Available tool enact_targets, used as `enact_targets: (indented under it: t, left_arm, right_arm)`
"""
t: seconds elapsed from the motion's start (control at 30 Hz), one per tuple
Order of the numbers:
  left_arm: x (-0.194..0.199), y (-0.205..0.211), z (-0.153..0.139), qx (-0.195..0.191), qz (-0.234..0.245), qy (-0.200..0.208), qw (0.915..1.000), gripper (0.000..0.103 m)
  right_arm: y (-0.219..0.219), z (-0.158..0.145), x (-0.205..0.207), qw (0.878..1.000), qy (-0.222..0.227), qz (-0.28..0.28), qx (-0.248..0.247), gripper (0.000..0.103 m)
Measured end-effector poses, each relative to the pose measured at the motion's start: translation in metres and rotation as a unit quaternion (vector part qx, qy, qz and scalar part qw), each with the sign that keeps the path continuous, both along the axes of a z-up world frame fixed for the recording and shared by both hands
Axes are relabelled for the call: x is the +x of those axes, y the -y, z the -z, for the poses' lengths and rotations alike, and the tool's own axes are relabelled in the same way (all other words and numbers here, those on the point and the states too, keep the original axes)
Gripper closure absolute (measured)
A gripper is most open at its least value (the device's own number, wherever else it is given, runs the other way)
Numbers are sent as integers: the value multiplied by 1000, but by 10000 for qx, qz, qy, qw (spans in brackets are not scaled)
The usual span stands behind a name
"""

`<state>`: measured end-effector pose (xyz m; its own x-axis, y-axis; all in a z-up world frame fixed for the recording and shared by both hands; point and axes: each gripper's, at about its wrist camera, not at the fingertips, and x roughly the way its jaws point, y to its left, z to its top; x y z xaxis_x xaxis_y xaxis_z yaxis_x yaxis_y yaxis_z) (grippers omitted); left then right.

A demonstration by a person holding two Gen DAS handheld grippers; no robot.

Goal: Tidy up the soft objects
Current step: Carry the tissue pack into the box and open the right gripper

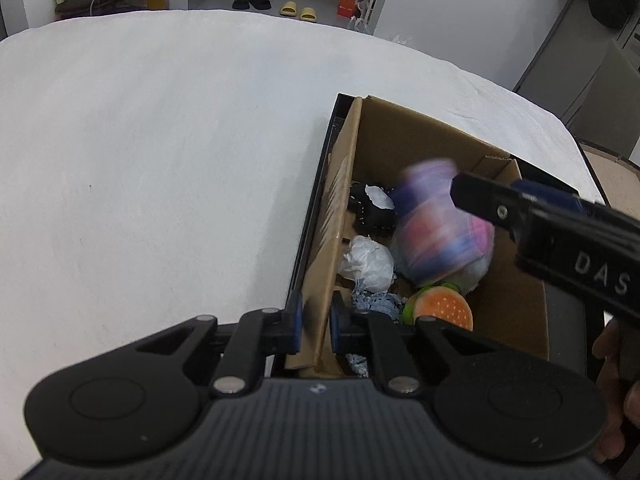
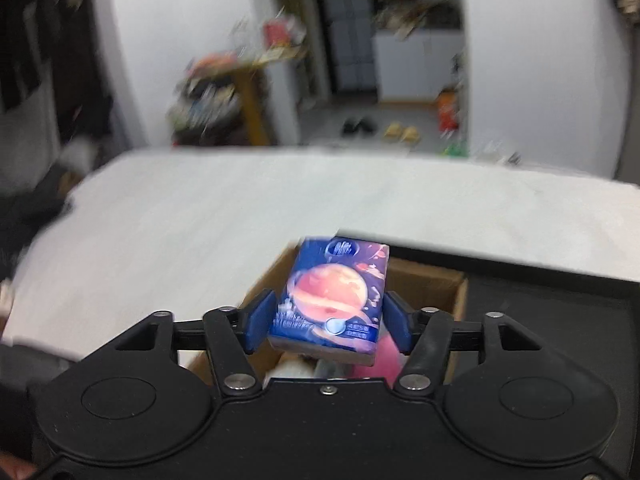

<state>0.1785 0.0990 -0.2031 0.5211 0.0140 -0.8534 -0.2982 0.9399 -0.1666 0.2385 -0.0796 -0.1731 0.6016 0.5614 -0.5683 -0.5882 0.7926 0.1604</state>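
My left gripper [image 1: 316, 320] is shut on the left wall of a brown cardboard box [image 1: 420, 136] at its near end, one blue pad on each side of the wall. The box holds a plush burger [image 1: 444, 308], a crumpled white bag [image 1: 370, 262], a black-and-white item [image 1: 372, 208] and a blue-white cloth [image 1: 376, 304]. A blue tissue pack with a pink planet print [image 2: 332, 296] sits tilted between the pads of my right gripper [image 2: 328, 316], with small gaps at the pads. In the left wrist view the tissue pack [image 1: 436, 224] is blurred over the box, just under the right gripper [image 1: 472, 196].
The box stands in a black tray [image 1: 316, 208] on a table with a white cloth [image 1: 160, 160]. A white plush [image 1: 476, 276] lies under the pack. A hand [image 1: 616, 360] shows at the right edge. Slippers and cluttered shelves are on the floor beyond the table.
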Motion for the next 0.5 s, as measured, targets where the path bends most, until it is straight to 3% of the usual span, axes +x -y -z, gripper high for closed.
enact_targets:
  t: [0.27,0.5]
  left_arm:
    - [2,0,-1,35,12,-42,10000,90]
    - [5,14,-9,302,77,-72,9995,87]
  right_arm:
    - [20,2,-12,9994,-278,144,130,40]
    - [32,-5,-21,9990,-359,112,247,40]
